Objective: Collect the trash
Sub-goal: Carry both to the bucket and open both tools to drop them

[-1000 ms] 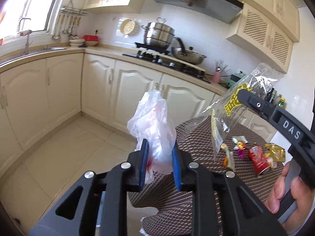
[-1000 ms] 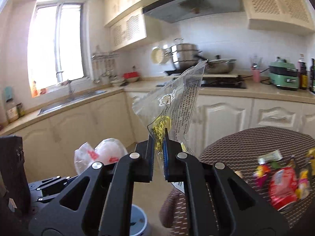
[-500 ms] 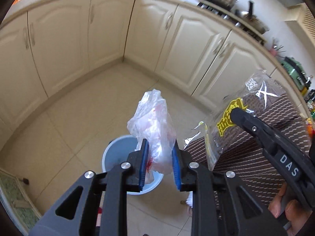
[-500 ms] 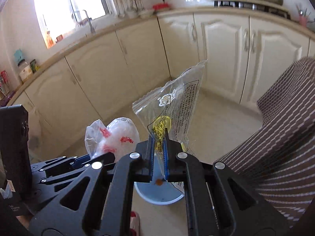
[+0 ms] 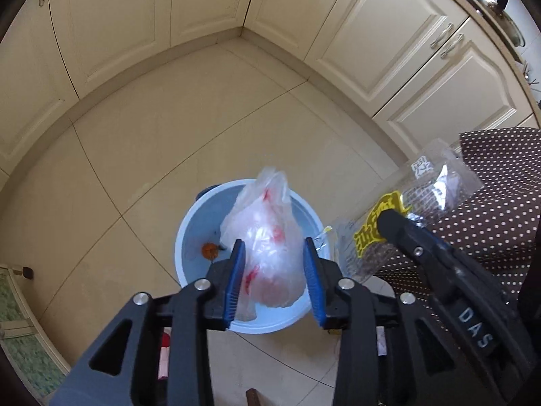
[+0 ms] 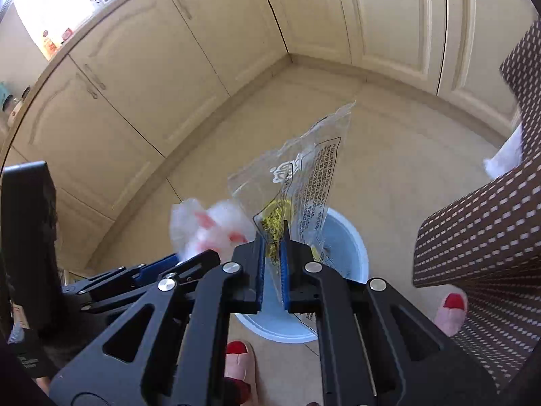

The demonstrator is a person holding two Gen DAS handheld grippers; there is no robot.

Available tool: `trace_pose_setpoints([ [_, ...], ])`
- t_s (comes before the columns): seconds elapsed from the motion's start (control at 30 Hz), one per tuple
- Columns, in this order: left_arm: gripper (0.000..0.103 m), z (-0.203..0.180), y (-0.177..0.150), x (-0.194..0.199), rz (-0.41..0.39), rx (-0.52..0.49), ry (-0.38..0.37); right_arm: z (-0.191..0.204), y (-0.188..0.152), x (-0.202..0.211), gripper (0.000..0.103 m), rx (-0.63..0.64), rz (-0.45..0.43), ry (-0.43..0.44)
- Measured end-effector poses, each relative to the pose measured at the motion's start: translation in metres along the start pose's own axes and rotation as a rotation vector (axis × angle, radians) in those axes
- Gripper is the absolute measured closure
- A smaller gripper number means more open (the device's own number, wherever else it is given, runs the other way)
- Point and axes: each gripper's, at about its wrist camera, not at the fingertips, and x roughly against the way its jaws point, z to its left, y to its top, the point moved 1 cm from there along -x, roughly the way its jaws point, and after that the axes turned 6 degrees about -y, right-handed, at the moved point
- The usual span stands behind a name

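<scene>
Both wrist views look steeply down, sharing blue bin (image 5: 189, 237) (image 6: 351, 247).

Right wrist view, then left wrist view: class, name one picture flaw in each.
Right wrist view: the window blown out white, the white plastic bag smeared by motion blur. Left wrist view: fisheye bends the cabinet doors and floor joints; corners go black.

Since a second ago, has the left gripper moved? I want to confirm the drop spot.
Yes. The left gripper dropped from cabinet level to above the blue bin, jaws just opening around the white bag.
</scene>
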Motion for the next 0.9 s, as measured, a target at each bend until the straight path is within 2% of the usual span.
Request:
trace_pose_setpoints([
  [0.1, 0.054, 0.007, 0.001, -0.007, 0.011, 0.021, 0.033, -0.002, -0.002, -0.013, 0.095, -0.019, 0.014, 0.0],
  [0.17, 0.045, 0.017, 0.0, -0.011, 0.029, 0.061, 0.019, -0.003, -0.001, -0.018, 0.095, -0.029, 0.02, 0.003],
  [0.3, 0.045, 0.027, -0.005, -0.008, 0.031, 0.078, 0.057, -0.002, -0.002, -0.023, 0.095, -0.038, 0.022, 0.005],
  [0.5, 0.045, 0.035, -0.008, -0.003, 0.038, 0.1, 0.071, 0.0, -0.005, -0.031, 0.093, -0.047, 0.027, 0.009],
  [0.9, 0.045, 0.046, -0.004, 0.005, 0.025, 0.123, 0.065, 0.004, -0.006, -0.035, 0.091, -0.054, 0.026, 0.007],
])
